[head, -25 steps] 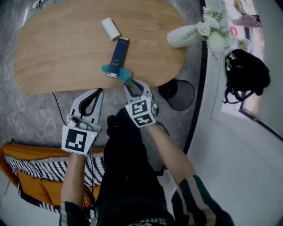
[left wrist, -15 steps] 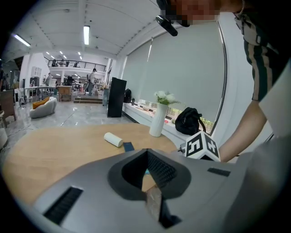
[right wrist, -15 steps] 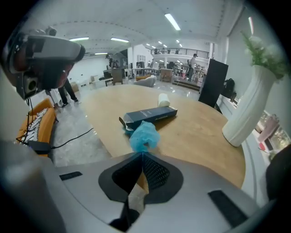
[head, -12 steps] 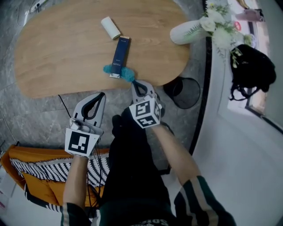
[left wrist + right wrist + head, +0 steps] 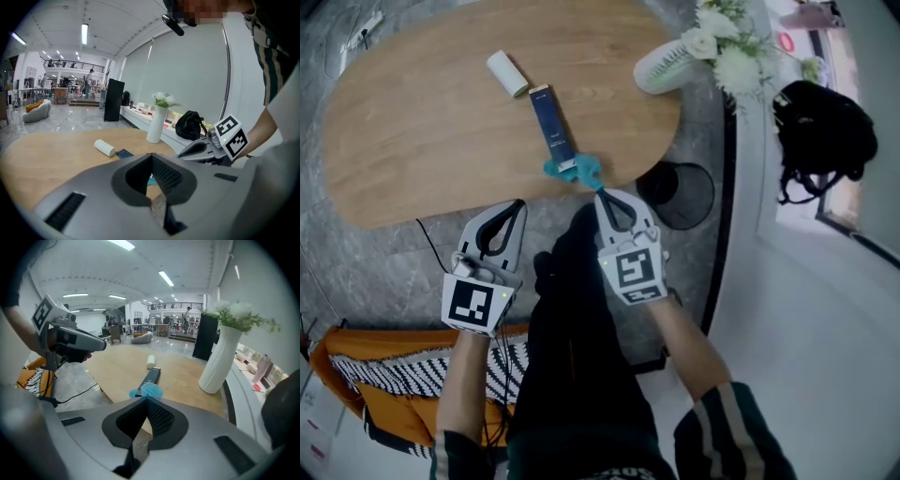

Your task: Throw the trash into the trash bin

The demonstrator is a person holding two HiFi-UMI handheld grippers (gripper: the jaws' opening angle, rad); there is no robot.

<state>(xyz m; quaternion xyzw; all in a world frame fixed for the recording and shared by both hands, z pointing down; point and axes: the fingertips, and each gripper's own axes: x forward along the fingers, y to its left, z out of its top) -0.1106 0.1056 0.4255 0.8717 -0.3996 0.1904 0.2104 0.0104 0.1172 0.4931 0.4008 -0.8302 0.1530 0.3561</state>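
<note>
My left gripper (image 5: 517, 203) hangs over the floor just short of the wooden counter (image 5: 412, 141). Its jaws are together with nothing between them. On the counter lie a white roll (image 5: 506, 73) and, just right of it, a dark blue box (image 5: 551, 120). A crumpled teal wad (image 5: 574, 170) sits at the box's near end, by the counter's edge. My right gripper (image 5: 602, 192) has just been closing, and its tips now pinch a corner of that wad. Further right, the black trash bin (image 5: 703, 202) stands on the floor beside the counter. A white vase of flowers (image 5: 661, 67) stands on the counter's right end.
</note>
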